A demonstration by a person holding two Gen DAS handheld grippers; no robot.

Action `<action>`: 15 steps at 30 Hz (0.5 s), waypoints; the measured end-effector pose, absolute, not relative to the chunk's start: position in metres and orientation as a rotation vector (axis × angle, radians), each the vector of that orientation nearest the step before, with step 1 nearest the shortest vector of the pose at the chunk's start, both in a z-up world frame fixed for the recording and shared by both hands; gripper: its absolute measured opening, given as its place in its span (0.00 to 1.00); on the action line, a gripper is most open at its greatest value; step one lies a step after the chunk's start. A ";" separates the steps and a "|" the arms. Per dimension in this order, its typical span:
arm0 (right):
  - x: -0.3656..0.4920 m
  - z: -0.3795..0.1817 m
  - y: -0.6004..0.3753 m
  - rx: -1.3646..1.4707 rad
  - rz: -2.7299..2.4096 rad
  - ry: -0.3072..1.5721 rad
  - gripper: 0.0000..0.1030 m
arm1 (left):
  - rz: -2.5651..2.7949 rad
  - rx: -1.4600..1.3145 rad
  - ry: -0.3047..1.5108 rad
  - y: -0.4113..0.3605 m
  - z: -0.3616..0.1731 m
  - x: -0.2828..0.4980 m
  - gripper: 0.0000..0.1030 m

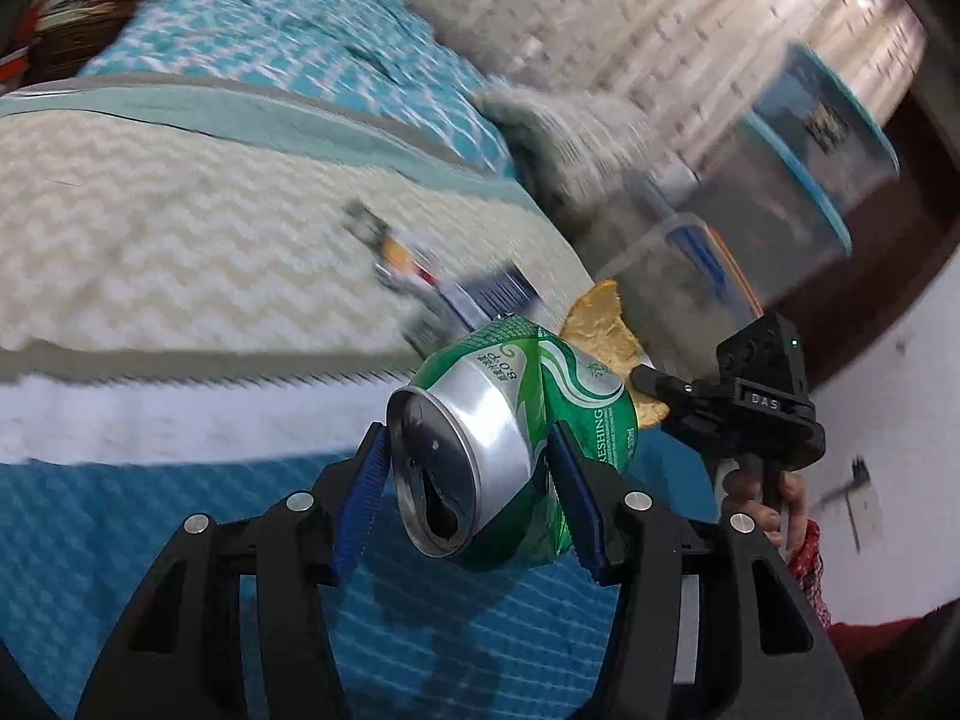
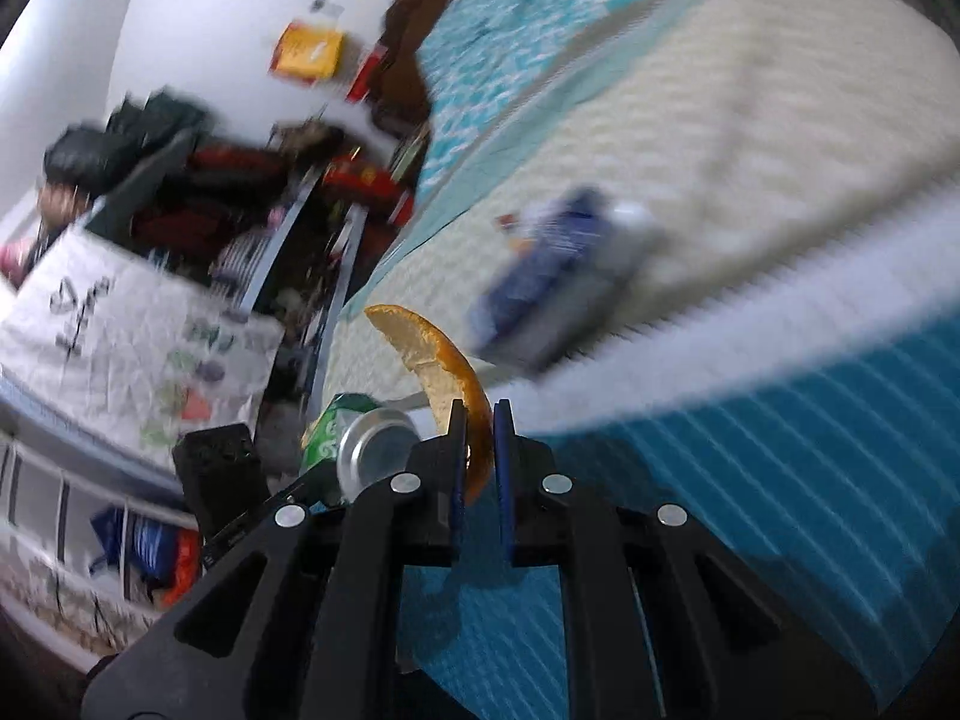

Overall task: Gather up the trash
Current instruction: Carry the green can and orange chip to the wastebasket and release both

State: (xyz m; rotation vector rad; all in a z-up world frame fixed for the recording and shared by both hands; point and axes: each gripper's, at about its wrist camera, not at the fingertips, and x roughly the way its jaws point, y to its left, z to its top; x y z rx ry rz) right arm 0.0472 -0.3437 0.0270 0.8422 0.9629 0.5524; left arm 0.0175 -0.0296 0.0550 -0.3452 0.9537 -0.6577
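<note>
A crushed green and silver drink can (image 1: 510, 420) hangs above the bed, my left gripper (image 1: 465, 450) shut on its dented sides, open top toward the camera. Just right of it, my right gripper (image 1: 651, 381) pinches an orange peel (image 1: 606, 342), with a hand (image 1: 774, 510) on its handle. In the right wrist view my right gripper (image 2: 478, 420) is shut on the curved orange peel (image 2: 432, 360); the can (image 2: 360, 438) shows to the left. A blue and white carton (image 2: 552, 276) lies blurred on the cream blanket (image 2: 720, 138); it appears as the carton (image 1: 474, 294) behind the can.
The bed carries a teal patterned cover (image 1: 270, 18) and a blue ribbed sheet (image 2: 780, 450). Stacked clear storage bins (image 1: 798, 180) stand right of the bed. A cluttered shelf and boxes (image 2: 210, 210) line the white wall on the other side.
</note>
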 end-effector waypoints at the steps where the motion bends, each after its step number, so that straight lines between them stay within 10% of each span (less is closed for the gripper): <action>1: 0.038 0.021 -0.355 0.872 0.530 0.953 0.11 | -0.680 -0.327 0.974 -0.044 0.052 0.018 0.50; 15: -0.069 0.032 -0.574 0.970 -0.025 0.593 0.11 | -0.994 -0.072 1.072 -0.289 0.059 0.077 0.50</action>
